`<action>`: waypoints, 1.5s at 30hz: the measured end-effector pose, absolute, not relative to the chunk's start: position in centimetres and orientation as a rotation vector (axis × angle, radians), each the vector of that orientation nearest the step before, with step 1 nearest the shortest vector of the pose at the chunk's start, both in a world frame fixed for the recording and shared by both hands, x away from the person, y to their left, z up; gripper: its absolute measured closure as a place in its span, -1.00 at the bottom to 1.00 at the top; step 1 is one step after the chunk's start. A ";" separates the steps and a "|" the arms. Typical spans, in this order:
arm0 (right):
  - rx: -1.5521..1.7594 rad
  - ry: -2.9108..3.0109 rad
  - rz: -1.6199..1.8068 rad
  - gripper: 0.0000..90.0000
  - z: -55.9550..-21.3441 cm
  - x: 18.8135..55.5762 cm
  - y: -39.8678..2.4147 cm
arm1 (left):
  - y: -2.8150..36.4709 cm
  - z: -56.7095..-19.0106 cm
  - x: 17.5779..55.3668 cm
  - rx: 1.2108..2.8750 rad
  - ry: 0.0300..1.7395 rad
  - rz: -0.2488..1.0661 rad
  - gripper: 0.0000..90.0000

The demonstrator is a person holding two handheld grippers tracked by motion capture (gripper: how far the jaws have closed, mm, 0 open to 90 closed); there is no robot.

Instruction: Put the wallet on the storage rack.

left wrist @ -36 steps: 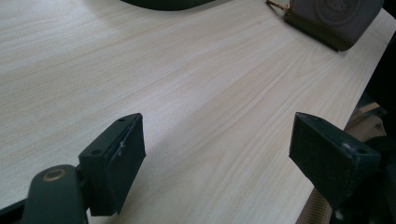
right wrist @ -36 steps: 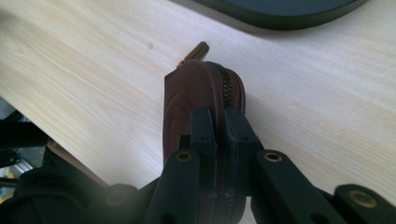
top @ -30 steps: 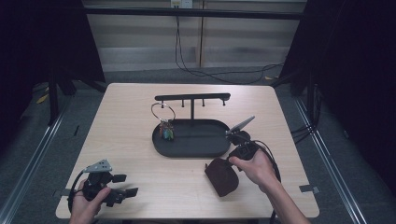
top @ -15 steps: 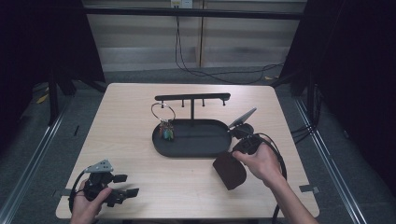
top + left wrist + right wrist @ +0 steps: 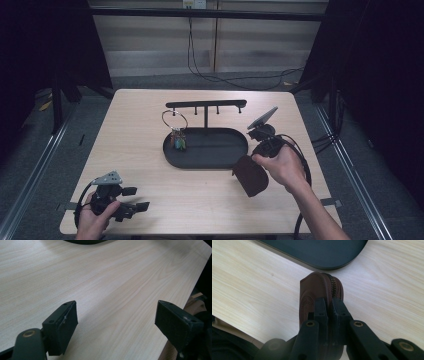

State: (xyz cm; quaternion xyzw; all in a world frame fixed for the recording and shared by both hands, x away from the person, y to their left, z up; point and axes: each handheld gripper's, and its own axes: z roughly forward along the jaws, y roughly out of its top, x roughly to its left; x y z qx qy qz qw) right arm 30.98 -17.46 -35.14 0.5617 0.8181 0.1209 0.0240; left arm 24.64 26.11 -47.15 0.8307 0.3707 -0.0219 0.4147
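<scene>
High view: the brown zip pouch point(image 5: 251, 175) is held in the right gripper point(image 5: 260, 159) at lower right of centre, just off the near right end of the black oval tray point(image 5: 220, 159). The pouch appears lifted clear of the table point(image 5: 140, 125), though contact at its lower edge cannot be ruled out. Its long axis runs on a diagonal, from upper left down toward lower right of the frame.

Right gripper view: the jaws are seen pinched tight on the pouch point(image 5: 319, 295), zipper edge point(image 5: 335, 283) up and slightly right; the pouch stands edge-on along the jaws, with the tray rim point(image 5: 329, 266) directly beyond it at the top of the frame. The tray thus lies ahead of the held pouch, close by; any placing move is judged to turn on that short gap toward upper left in the high view.

A key ring with keys point(image 5: 176, 131) is seen at the left end of the tray, below the hanger bar point(image 5: 206, 104).

Left gripper point(image 5: 131, 198), at lower left of the high view, is well apart from the pouch; in the left gripper view its jaws stand wide over bare table point(image 5: 105, 285), nothing between them. The right hand point(image 5: 281, 165) is plainly the nearer.
</scene>
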 end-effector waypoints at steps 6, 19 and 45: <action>1.756 2.501 0.351 0.86 -34.3 31.7 -17.7 | 26.1 -47.2 24.7 2.090 0.930 -0.056 -0.60; 1.788 2.476 0.321 0.85 -33.8 33.9 -16.9 | 26.1 -47.1 24.6 2.087 0.924 -0.059 -0.60; 1.874 2.372 0.438 0.85 -32.8 37.4 -17.5 | 26.2 -47.0 24.6 2.096 0.912 -0.065 -0.60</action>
